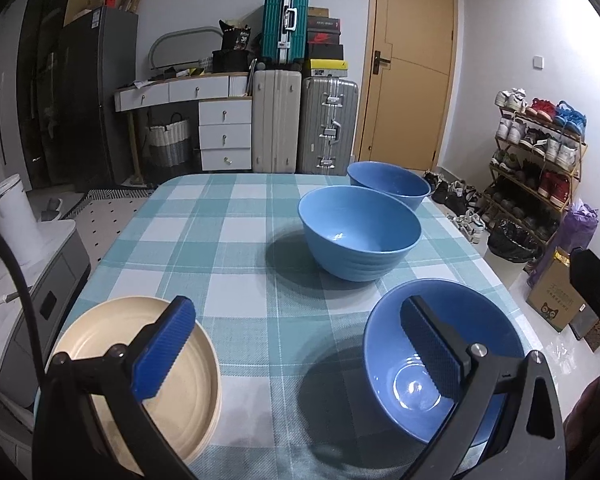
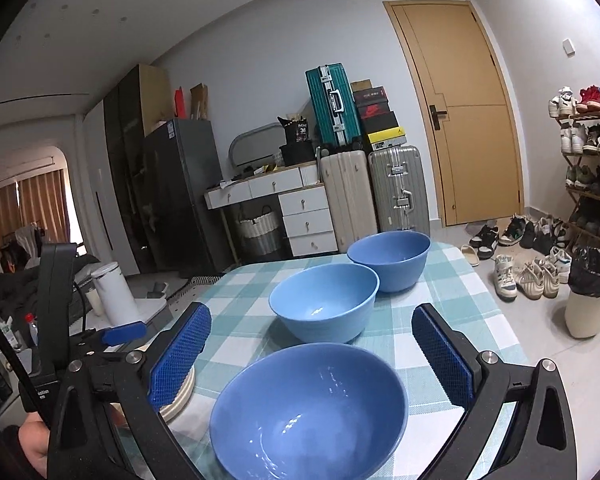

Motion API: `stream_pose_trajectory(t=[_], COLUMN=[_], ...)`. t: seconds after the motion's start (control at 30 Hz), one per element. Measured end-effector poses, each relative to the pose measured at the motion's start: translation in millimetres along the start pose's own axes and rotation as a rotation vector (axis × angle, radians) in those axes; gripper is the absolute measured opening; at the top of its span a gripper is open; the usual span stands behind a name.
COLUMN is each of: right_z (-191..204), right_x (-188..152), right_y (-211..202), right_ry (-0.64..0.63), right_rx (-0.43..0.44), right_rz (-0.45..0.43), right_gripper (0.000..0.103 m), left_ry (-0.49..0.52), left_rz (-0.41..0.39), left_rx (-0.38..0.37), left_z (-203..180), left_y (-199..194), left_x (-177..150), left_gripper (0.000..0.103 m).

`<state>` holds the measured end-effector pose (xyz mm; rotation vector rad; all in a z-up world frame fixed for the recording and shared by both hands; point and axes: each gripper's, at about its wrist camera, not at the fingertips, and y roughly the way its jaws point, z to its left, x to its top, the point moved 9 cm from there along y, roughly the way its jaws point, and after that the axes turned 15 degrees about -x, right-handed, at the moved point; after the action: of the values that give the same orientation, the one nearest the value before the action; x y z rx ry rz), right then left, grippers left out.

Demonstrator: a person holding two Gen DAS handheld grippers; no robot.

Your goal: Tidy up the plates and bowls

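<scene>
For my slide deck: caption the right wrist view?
Open right tongs hover over the nearest blue bowl on a checked tablecloth.

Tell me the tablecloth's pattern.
Teal-and-white checks on the tablecloth, clearest in the left wrist view.

bright overhead light | soft shadows | sharp (fisheye-bent, vignetted edges)
</scene>
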<state>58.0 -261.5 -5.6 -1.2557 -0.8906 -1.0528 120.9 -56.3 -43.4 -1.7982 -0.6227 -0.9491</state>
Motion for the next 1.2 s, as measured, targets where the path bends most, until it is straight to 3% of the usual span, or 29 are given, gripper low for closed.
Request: stream_pose_trajectory(t=[0.07,0.17,0.23,0.33,0.53,0.63,0.7,0.87,1.0,1.13,1.2], right_z=[0.5,5.9,5.8,3.7,-6.2,-9.2,-14.8,-32.3,-36.9,-44.4,-47.8], right_x=[-2.1,-9.5,-4.8,9.4,51.9,58.2,53.6,45.7,23.3,3.6,-6.5], right_y=[3.9,11.5,12.1,18.6,57.1,100.2,127.8,183.6,223.9,250.5,262.0], right_ry=[0.006,0.002,0.010,0.020,-0.036,-0.012,0.062,0.127,0.113,0.160,0.195], right_rx=[0.001,0.032,0.033,0.044,0.008,0.048,0.072,0.045,0.050,0.044,0.050], right_rz=[0.015,0.085,0.075,0.083,0.134,0.307,0.434,0.561,0.695,0.780,0.819], right_gripper=[0.102,0.102,0.102,0.102,0.102,0.102,0.102,0.102,0.102,0.097,0.083], left_ry=[0.002,0.031,0.010,-0.046,-0.114,-0.128,-0.149,-0.267,-0.290,-0.326,-0.338], left_rz=[0.011,0.076,0.145,0.189,0.308,0.432,0.460,0.564,0.597,0.573,0.570], left_rx=[0.015,0.082,0.136,0.086,0.086,0.149,0.138,0.061,0.054,0.029,0.002], left_z=[2.4,11.2,24.9,35.4,56.7,68.9,72.2,74.7,76.6,76.6,74.2], left_y=[2.7,12.0,19.8,29.9,65.1,92.0,105.2,145.9,170.2,183.7,189.7], left_x=[2.4,9.8,13.5,24.7,47.6,49.0,51.3,45.8,43.0,46.2,47.4], left_gripper=[0.103,0.103,0.103,0.103,0.103,0.103,0.103,0.103,0.103,0.103,0.103])
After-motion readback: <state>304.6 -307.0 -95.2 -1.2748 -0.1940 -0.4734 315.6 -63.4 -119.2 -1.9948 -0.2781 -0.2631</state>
